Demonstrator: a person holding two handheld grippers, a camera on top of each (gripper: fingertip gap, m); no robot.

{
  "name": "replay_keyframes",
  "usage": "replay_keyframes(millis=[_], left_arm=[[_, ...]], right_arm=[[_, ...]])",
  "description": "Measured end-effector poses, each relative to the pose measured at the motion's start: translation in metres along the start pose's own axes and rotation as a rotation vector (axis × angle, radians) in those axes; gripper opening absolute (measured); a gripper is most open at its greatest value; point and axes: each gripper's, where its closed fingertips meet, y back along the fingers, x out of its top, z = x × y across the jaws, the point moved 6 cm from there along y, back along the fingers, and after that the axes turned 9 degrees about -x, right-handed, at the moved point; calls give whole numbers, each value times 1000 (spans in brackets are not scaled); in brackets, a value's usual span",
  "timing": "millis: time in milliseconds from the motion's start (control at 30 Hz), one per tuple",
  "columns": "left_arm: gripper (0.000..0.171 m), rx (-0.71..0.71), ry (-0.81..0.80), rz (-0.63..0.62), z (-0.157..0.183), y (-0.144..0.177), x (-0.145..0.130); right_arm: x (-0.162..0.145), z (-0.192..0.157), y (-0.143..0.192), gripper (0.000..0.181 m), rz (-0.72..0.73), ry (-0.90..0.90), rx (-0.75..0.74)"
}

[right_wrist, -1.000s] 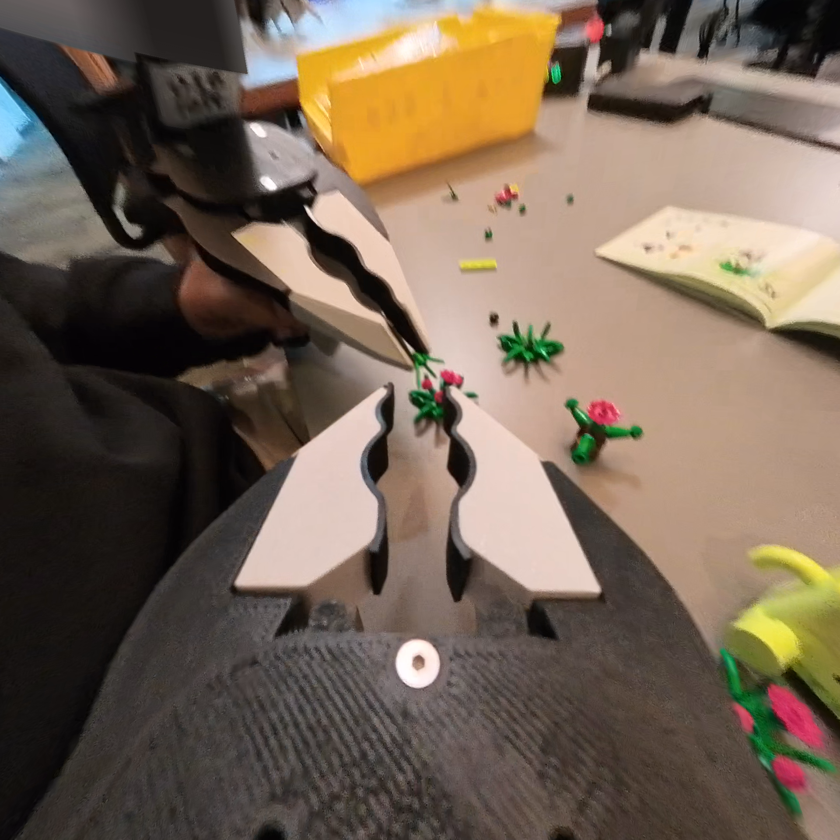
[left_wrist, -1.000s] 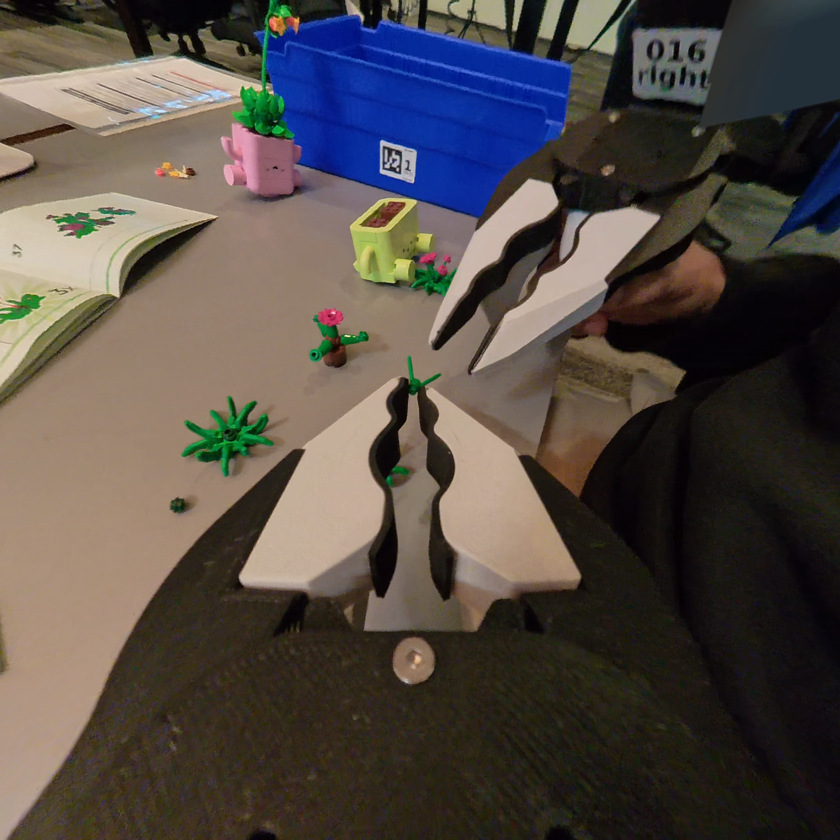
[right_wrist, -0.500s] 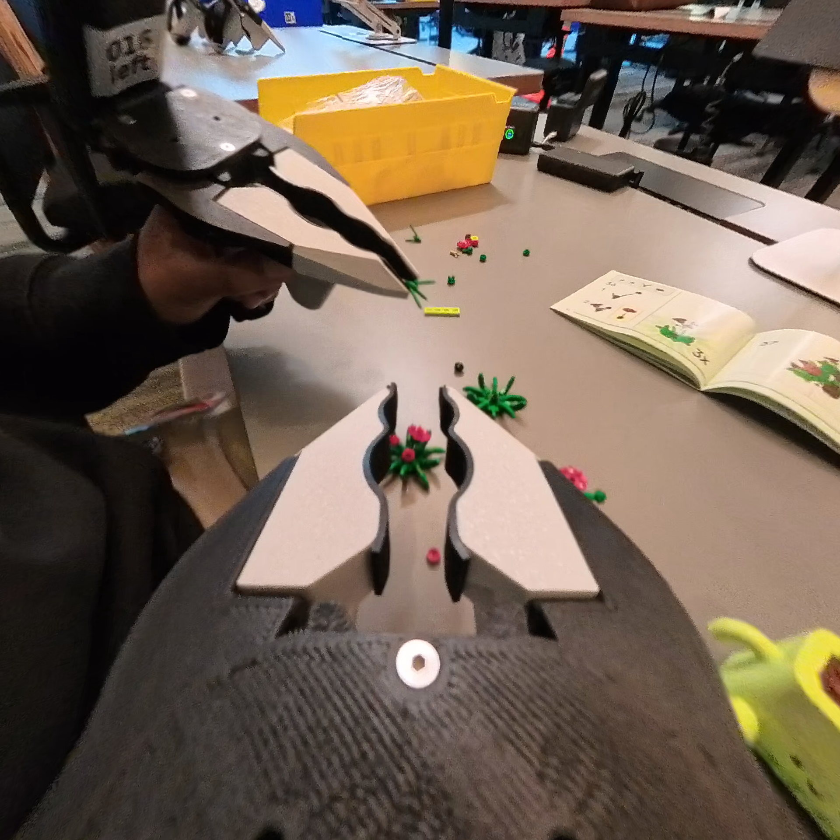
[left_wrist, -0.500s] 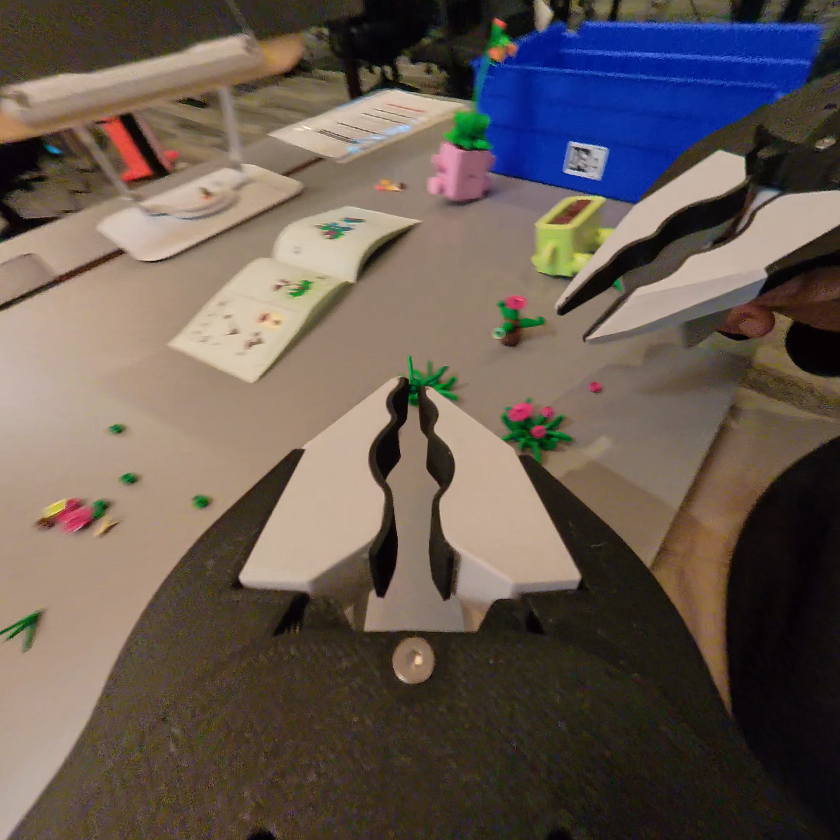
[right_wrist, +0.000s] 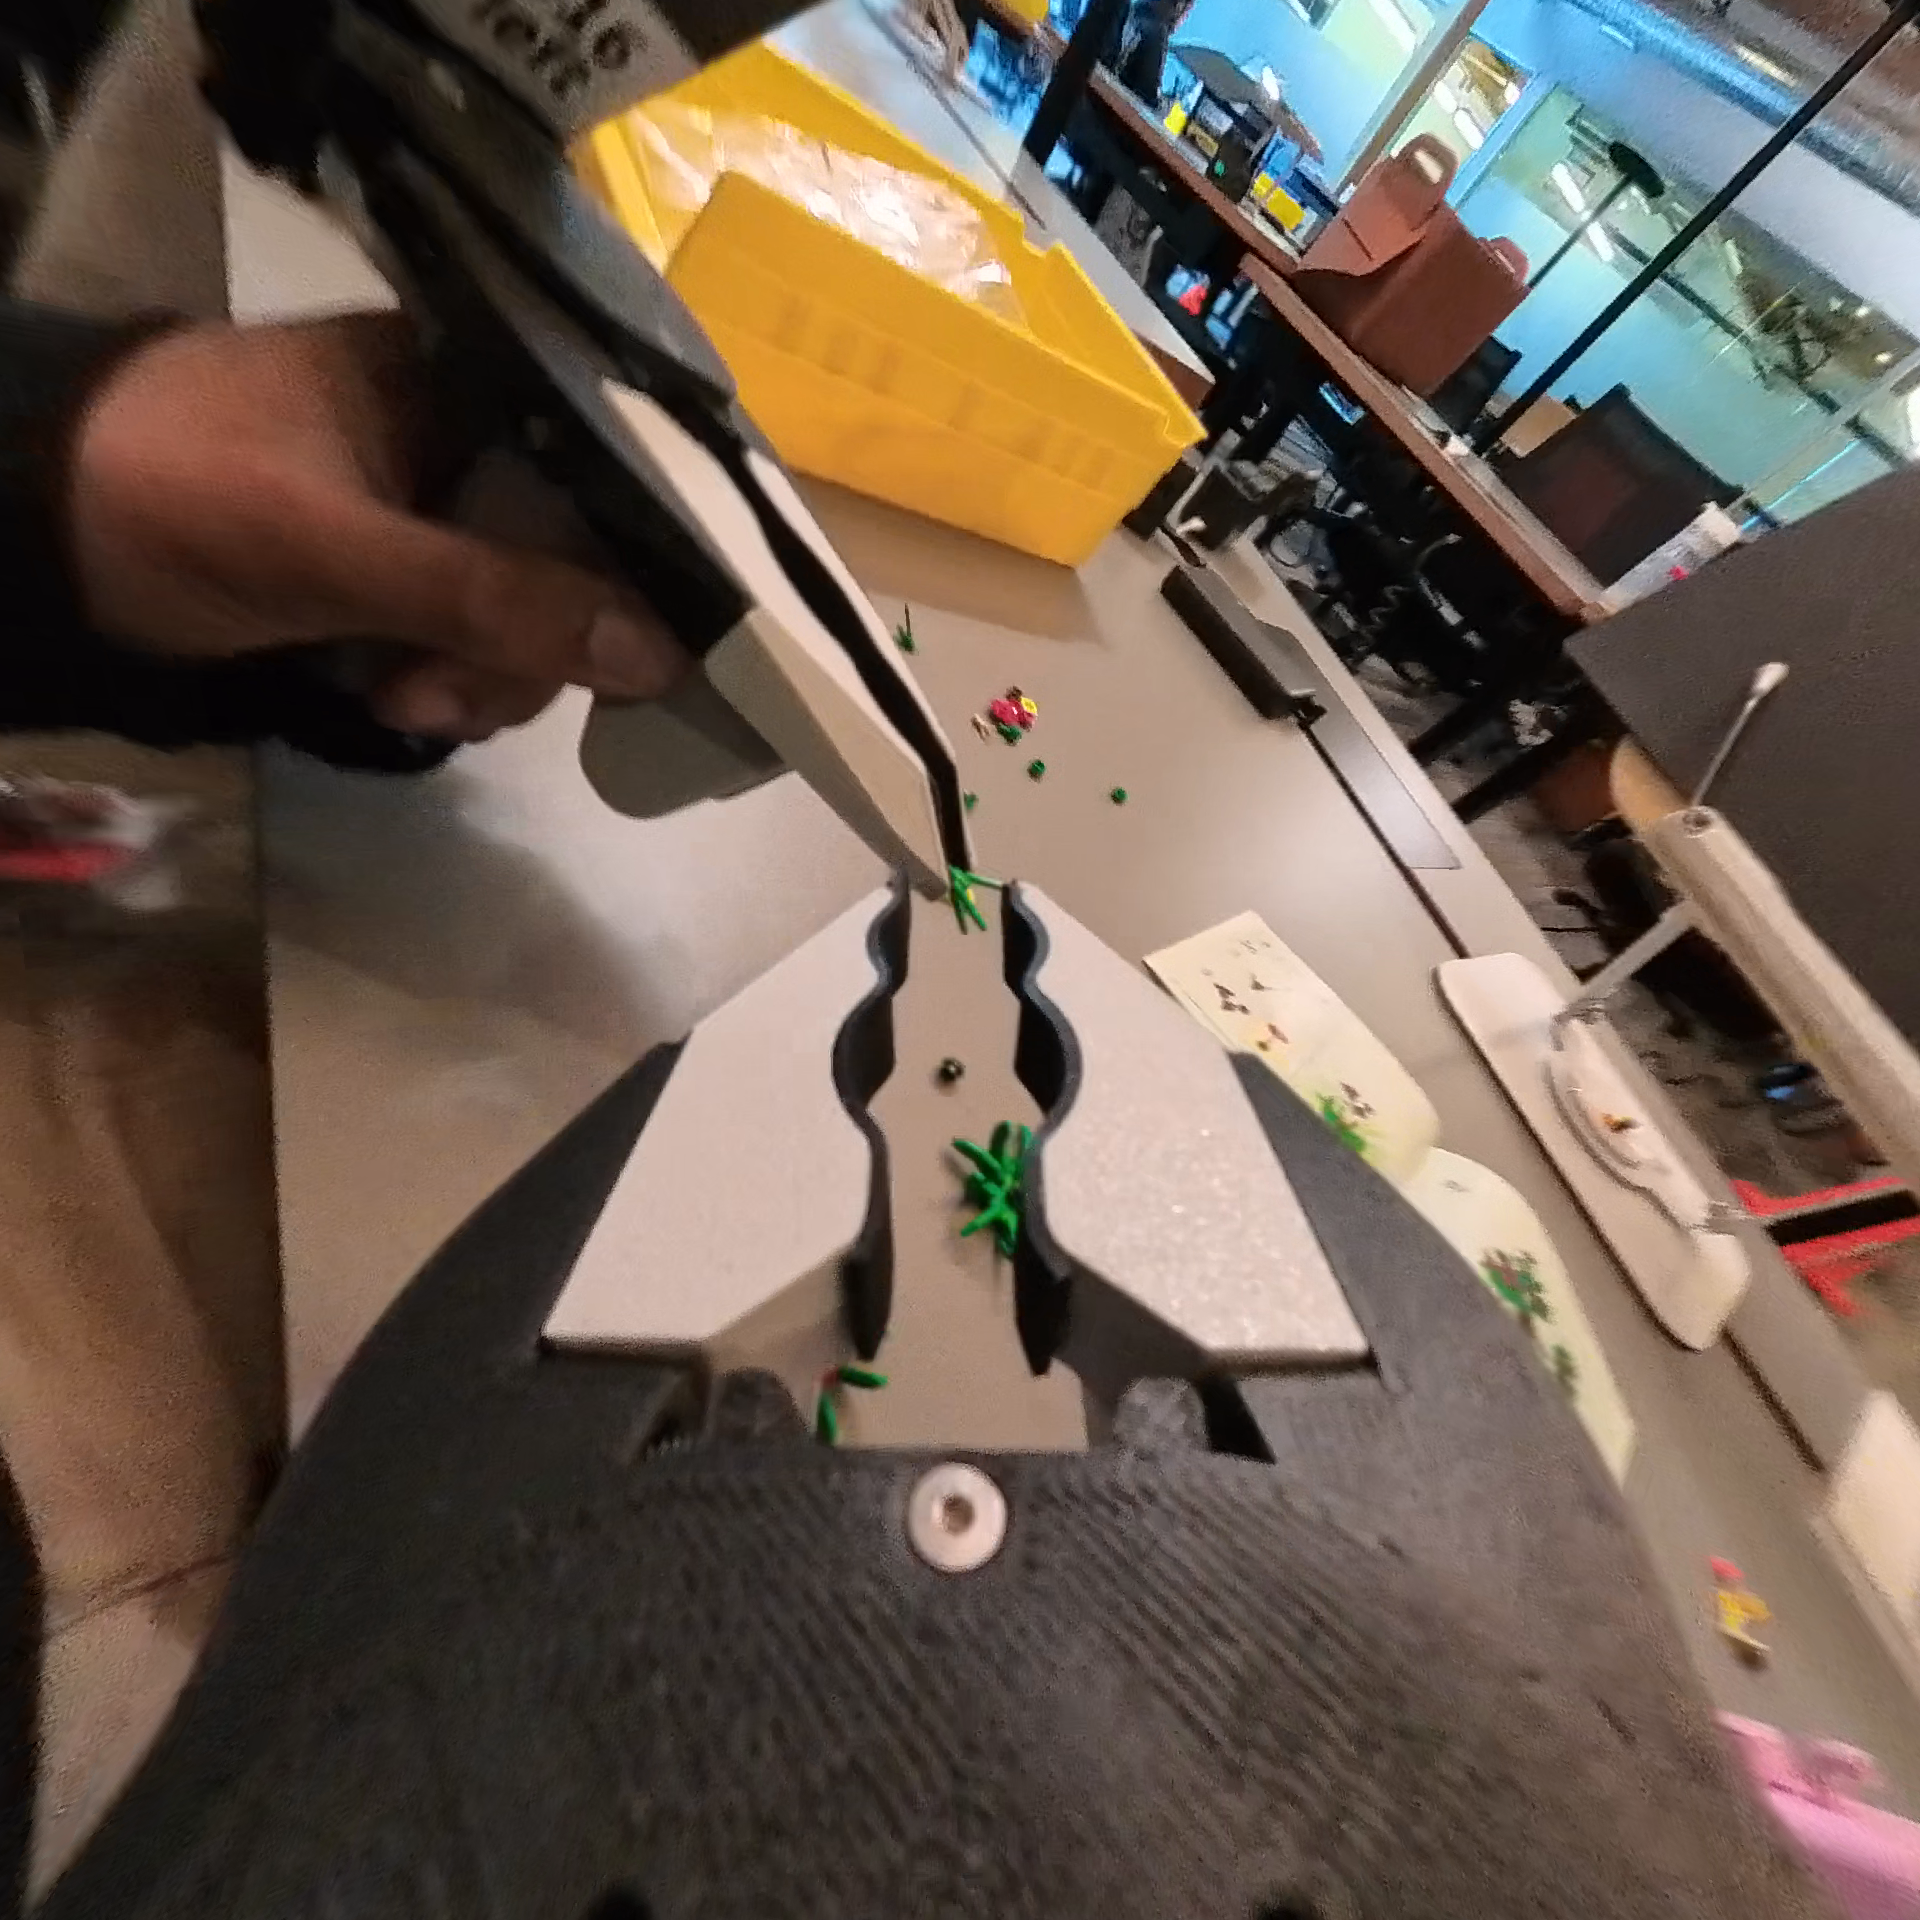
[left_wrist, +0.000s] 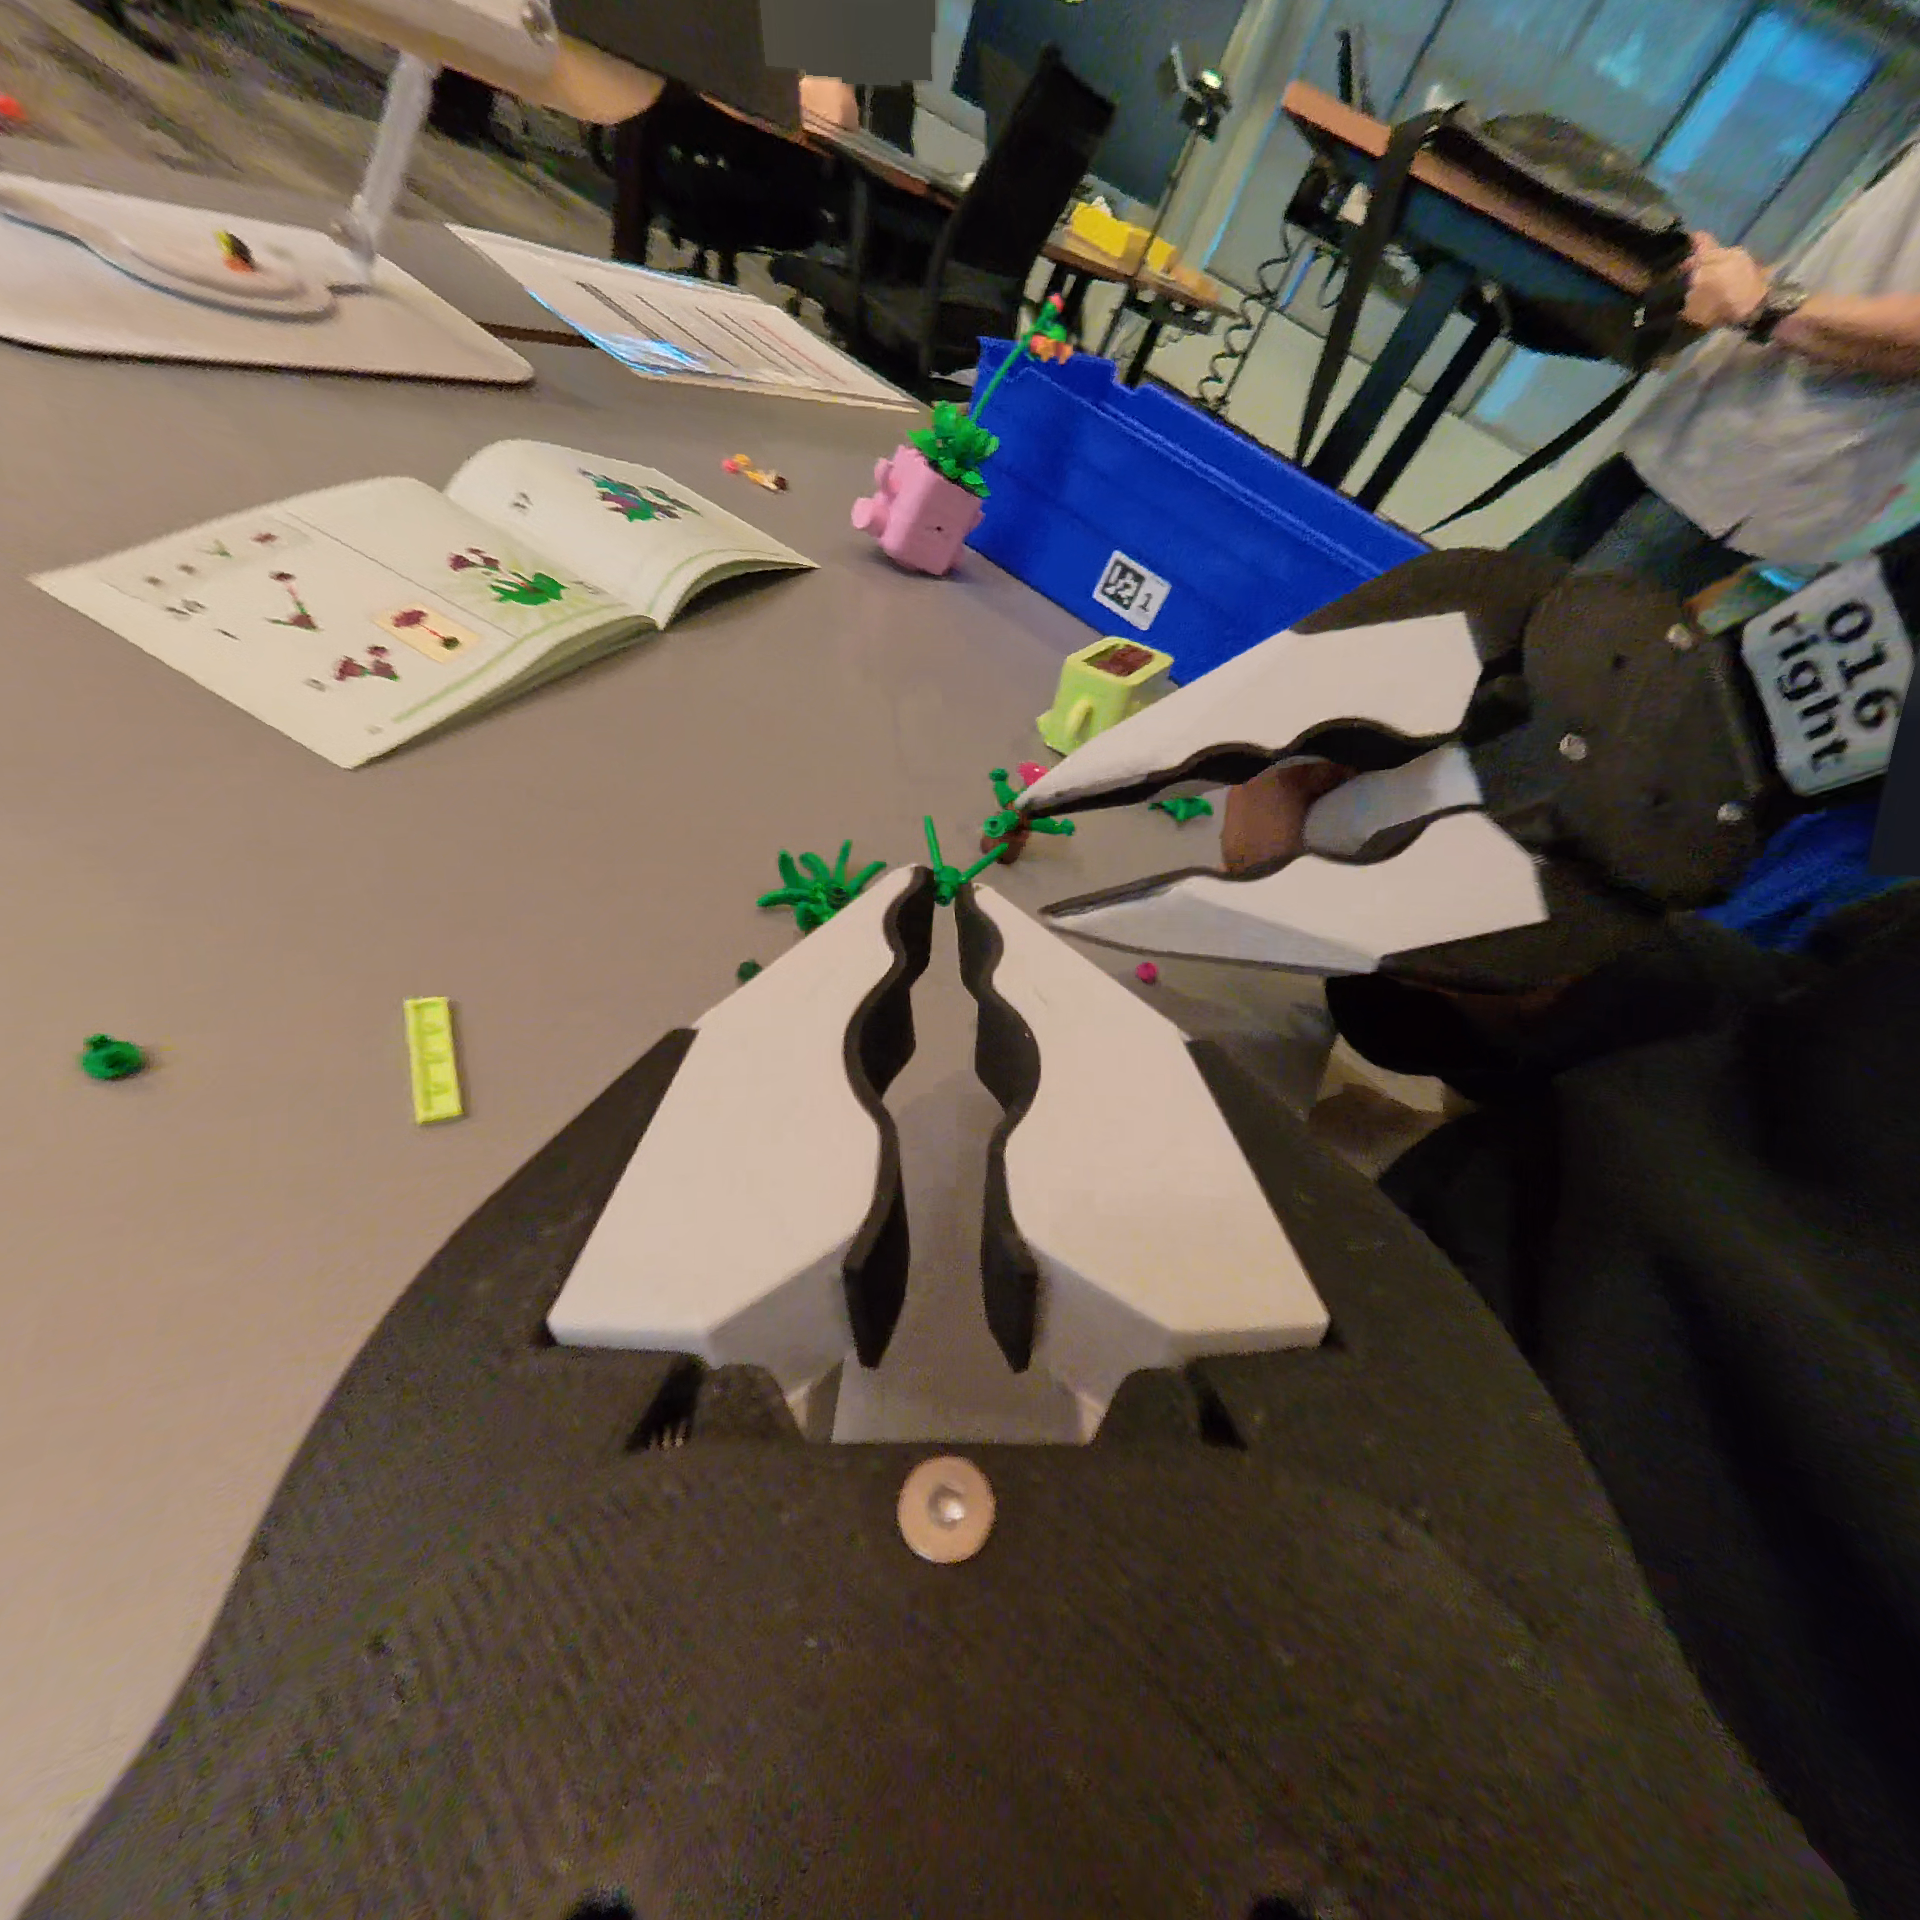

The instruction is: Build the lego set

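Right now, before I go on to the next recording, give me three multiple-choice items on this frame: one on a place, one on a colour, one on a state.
1. Where does the pink pot stand?
A. beside the blue bin
B. on the open booklet
C. inside the yellow bin

2. What colour is the flat strip lying on the table?
A. red
B. lime green
C. white

3. What is the left hand-held gripper doing?
A. wide open and empty
B. shut on a green sprig
C. gripping the booklet

Answers:
1 A, the pot sits right by the bin's end.
2 B, it shows lime green in the left wrist view.
3 B, the sprig pokes out from its closed tips, with the right hand-held gripper open beside it.
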Motion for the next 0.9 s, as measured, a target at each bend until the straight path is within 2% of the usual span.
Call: replay_keyframes(millis=[100,400,467,567,667,733,800,900], left_arm=[[1,-42,15,-15,1,-3,-3],[4,-68,-44,-58,11,-12,-5],[27,-84,-58,-9,14,-12,0],[36,-129,-78,41,20,-11,4],[31,-211,-59,60,27,-14,4],[17,-289,-45,89,34,-14,6],[1,-334,-45,124,39,-12,8],[1,-331,-19,137,37,-12,9]], right_arm=[[-7,-4,0,10,-34,71,-6],[-20,-2,4,0,-75,86,24],[-19,3,9,0,-56,12,14],[-15,13,17,0,3,-236,66],[-8,19,25,0,105,-568,212],[-8,24,29,0,143,-704,266],[-11,25,30,0,134,-726,274],[-13,19,30,0,104,-672,279]])
